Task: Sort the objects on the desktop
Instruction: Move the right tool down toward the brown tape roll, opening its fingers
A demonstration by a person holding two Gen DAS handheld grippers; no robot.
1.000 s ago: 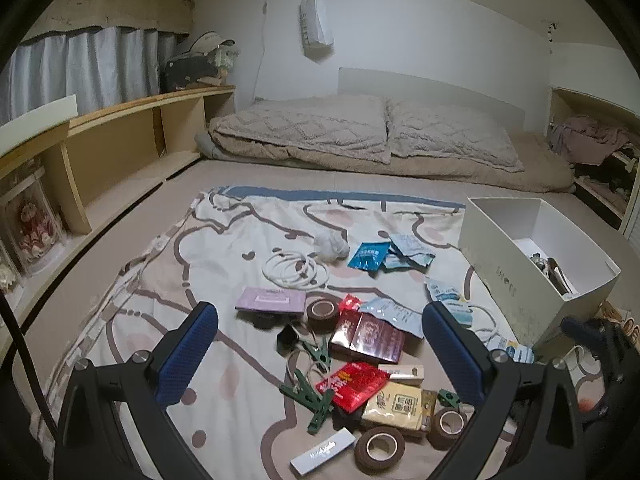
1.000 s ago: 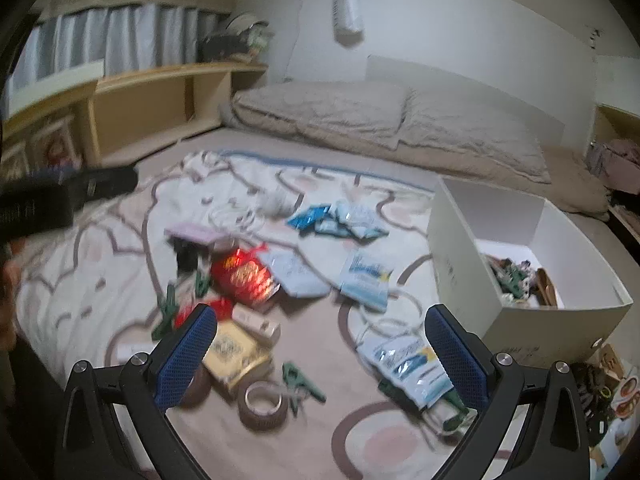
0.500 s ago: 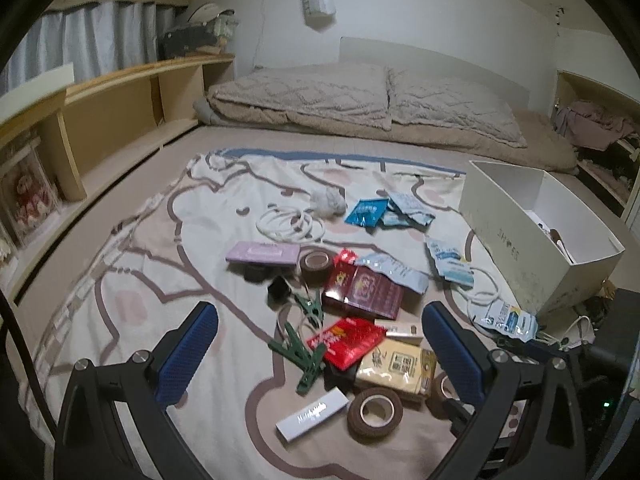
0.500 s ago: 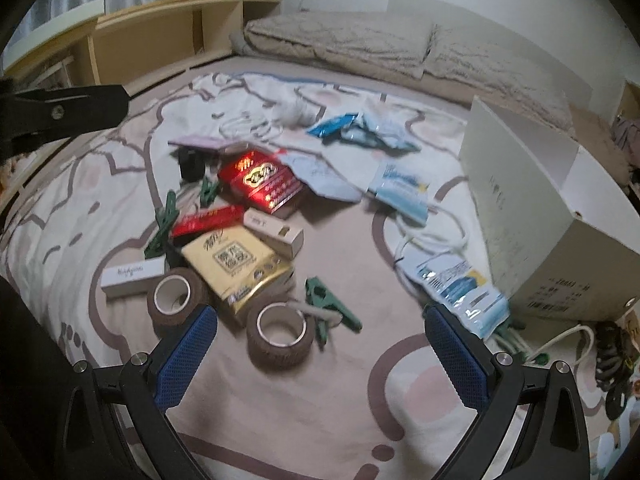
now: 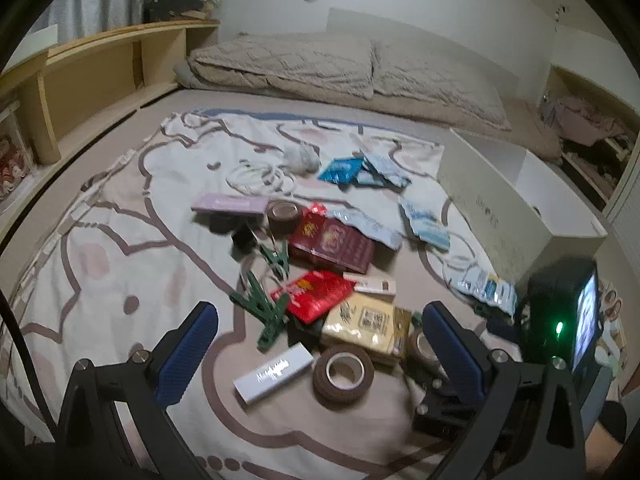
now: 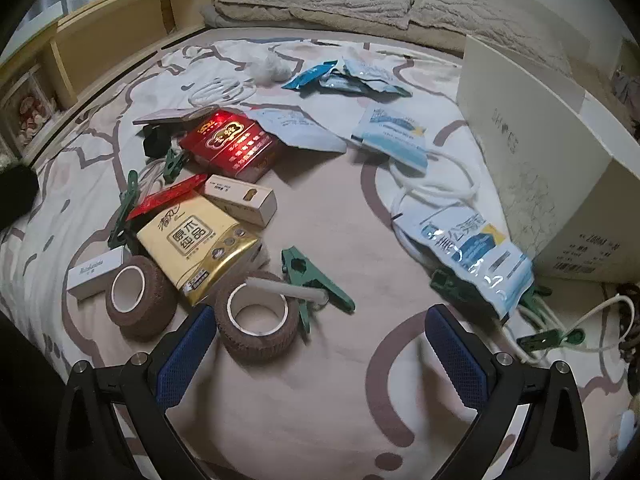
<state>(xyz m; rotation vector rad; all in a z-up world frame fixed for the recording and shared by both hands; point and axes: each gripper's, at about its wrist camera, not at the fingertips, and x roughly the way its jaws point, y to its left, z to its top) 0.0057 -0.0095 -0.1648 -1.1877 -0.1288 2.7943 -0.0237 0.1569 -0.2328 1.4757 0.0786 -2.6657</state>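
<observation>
2 ribbed brown tape rolls [image 6: 257,322], round.

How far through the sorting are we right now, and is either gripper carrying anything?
Barely started, by the look of it. Neither the left gripper nor the right gripper holds anything; both are open. The white cardboard box stands at the right, its inside hidden. Still on the blanket: brown tape rolls, gold tissue pack, red carton, green clips, blue-white sachets.
</observation>
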